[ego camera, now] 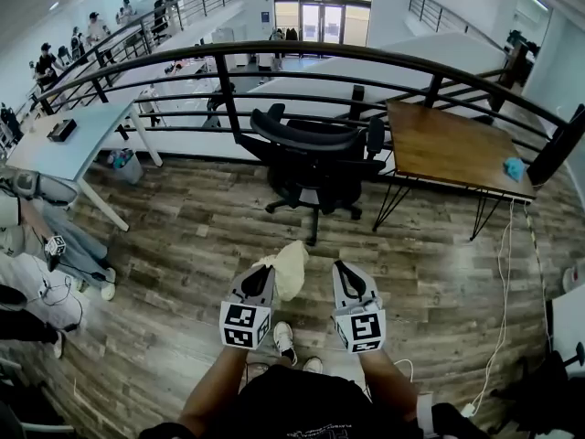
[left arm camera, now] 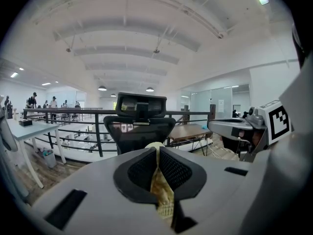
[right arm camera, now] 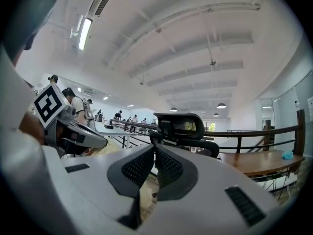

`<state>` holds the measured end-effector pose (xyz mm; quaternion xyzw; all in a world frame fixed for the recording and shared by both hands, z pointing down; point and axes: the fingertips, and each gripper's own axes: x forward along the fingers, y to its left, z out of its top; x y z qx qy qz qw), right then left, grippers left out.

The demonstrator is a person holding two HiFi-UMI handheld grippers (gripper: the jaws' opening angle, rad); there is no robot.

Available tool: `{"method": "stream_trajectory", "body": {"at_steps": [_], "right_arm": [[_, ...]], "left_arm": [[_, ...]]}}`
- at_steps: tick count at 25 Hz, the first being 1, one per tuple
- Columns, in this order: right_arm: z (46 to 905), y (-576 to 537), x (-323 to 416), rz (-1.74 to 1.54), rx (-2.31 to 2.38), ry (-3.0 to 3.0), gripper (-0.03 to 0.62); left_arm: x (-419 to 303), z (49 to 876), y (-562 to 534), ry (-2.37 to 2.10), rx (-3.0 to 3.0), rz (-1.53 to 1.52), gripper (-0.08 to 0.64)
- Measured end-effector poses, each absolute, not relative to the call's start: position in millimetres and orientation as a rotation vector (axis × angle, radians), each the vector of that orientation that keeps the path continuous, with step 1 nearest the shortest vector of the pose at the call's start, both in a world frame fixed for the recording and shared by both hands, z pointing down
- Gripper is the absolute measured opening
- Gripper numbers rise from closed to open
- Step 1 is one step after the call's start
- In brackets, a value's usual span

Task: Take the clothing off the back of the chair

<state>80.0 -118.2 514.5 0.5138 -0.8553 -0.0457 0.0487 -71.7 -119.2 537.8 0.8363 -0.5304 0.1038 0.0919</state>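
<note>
Wood-plank floor (ego camera: 183, 236) before the black chair (ego camera: 315, 158); left tool (ego camera: 259, 275) clenched on cream clothing (ego camera: 291, 268), right tool (ego camera: 345, 274) clenched empty.

I hold left gripper (ego camera: 260, 277) forward, jaws clamped on clothing (ego camera: 292, 265). Right gripper (ego camera: 345, 273) alongside, jaws together, empty. Both forearms (ego camera: 215, 387) stretched ahead, side by side.

We wear a black top (ego camera: 306, 408) and white shoes (ego camera: 284, 337). Our left gripper (ego camera: 260, 280) and right gripper (ego camera: 346, 274) are grey shells with black meshed pads (left arm camera: 142, 170), each bearing a cube (ego camera: 243, 324) of black-and-white square markers.
</note>
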Motion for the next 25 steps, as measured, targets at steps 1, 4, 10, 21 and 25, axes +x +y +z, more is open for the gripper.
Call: {"method": "stream_trajectory", "body": {"at_steps": [1,4,10,21,25], "right_arm": [[515,-119,80,-0.139,1.569,-2.608,0.021],[515,-120,80,-0.142,1.573,-2.608,0.021],[511,-123,79,-0.171,1.561,-2.592,0.02],[509,-134,75,-0.166,1.558,-2.607,0.02],[513,-137,78,-0.134,1.549,-2.605,0.02]], "left_arm": [[-72,538,-120,-1.576,2.488,0.302,0.034],[-71,535,-121,-1.572,2.503,0.278,0.034],[-69,530,-126,-1.557,2.523,0.265,0.034],[-72,526,-135,-1.563,2.527,0.267,0.034],[-67,525,-138,-1.548,2.538,0.263,0.034]]}}
